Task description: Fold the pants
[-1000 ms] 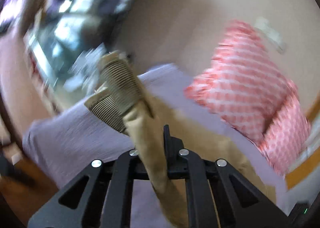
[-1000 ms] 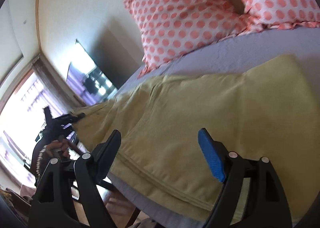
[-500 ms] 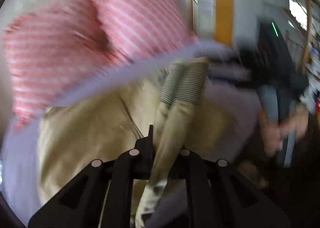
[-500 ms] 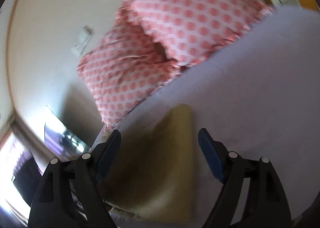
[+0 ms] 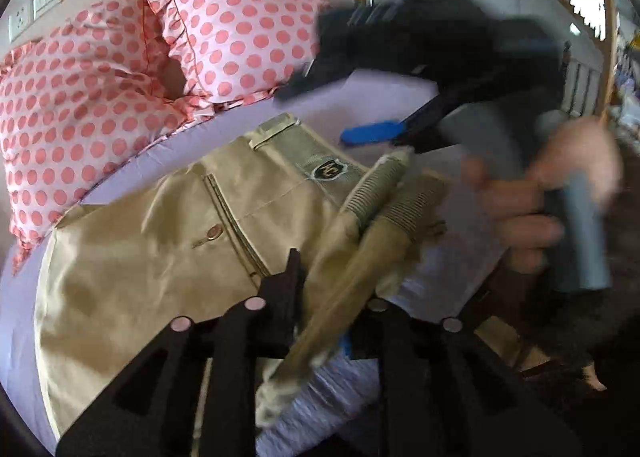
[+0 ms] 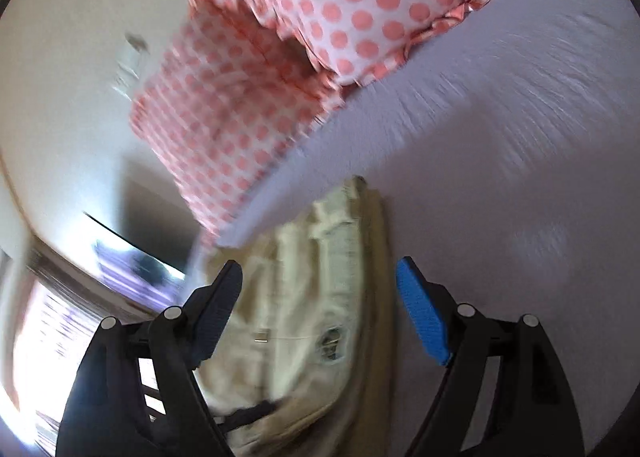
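Note:
Tan pants [image 5: 152, 257] lie on a lilac bed sheet [image 5: 380, 97], waistband with a dark badge [image 5: 326, 171] toward the far side. My left gripper [image 5: 320, 285] is shut on the pant legs, whose ribbed cuffs [image 5: 392, 189] stick out past the fingers over the waist area. My right gripper [image 6: 320, 309] is open, its jaws wide apart above the waistband end of the pants [image 6: 320, 297]; it also shows in the left wrist view [image 5: 372, 133], held by a hand above the bed.
Two pink polka-dot pillows [image 5: 120, 69] lean on the wall at the head of the bed; they also show in the right wrist view [image 6: 300, 37]. A wall socket [image 5: 36, 5] is above them. Wooden furniture [image 5: 600, 37] stands at the right.
My left gripper has swung the held pant legs across toward the waistband. My right gripper has moved from the pants' side to the waistband end, still open.

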`<act>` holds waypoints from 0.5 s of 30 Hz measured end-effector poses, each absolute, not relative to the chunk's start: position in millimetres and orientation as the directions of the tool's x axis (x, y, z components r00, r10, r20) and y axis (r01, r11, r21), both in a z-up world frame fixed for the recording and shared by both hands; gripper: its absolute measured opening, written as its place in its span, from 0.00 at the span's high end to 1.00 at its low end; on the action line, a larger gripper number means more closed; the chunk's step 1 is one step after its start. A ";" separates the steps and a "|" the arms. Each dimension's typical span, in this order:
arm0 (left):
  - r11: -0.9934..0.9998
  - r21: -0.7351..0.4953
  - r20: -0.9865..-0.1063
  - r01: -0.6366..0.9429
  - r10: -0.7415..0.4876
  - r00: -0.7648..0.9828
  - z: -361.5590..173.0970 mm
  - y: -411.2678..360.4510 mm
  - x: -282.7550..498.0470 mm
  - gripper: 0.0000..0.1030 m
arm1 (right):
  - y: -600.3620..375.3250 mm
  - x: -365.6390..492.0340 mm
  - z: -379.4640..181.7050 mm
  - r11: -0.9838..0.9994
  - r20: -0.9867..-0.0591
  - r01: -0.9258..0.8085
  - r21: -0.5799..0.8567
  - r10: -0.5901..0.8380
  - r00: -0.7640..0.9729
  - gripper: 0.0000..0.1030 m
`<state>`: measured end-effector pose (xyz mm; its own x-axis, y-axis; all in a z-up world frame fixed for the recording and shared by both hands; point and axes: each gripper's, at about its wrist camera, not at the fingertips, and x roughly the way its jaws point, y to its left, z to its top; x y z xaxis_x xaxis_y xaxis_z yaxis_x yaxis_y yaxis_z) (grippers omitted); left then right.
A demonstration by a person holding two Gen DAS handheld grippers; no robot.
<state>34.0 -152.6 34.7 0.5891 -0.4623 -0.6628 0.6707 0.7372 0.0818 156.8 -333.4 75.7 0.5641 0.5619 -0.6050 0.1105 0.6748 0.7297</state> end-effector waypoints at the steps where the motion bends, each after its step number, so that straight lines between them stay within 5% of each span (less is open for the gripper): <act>1: 0.720 0.011 -0.659 0.694 -0.517 0.547 41.4 -140.8 32.0 0.76 | -329.5 160.9 73.2 0.695 -0.631 0.113 0.710 0.557 0.540 0.22; 5: 0.697 -0.273 -0.595 0.663 -0.664 0.452 67.3 -59.8 40.0 0.47 | -316.0 171.6 66.7 0.753 -0.687 0.079 0.654 0.547 0.478 0.44; 11: 0.928 -0.250 -0.730 0.275 -0.367 0.577 53.2 69.5 126.2 0.44 | -326.2 175.3 57.4 0.723 -0.664 0.078 0.686 0.579 0.474 0.57; 15: 0.885 -0.389 -0.763 0.257 -0.466 0.448 33.0 88.8 158.4 0.44 | -326.6 175.0 56.3 0.712 -0.648 0.045 0.701 0.610 0.457 0.62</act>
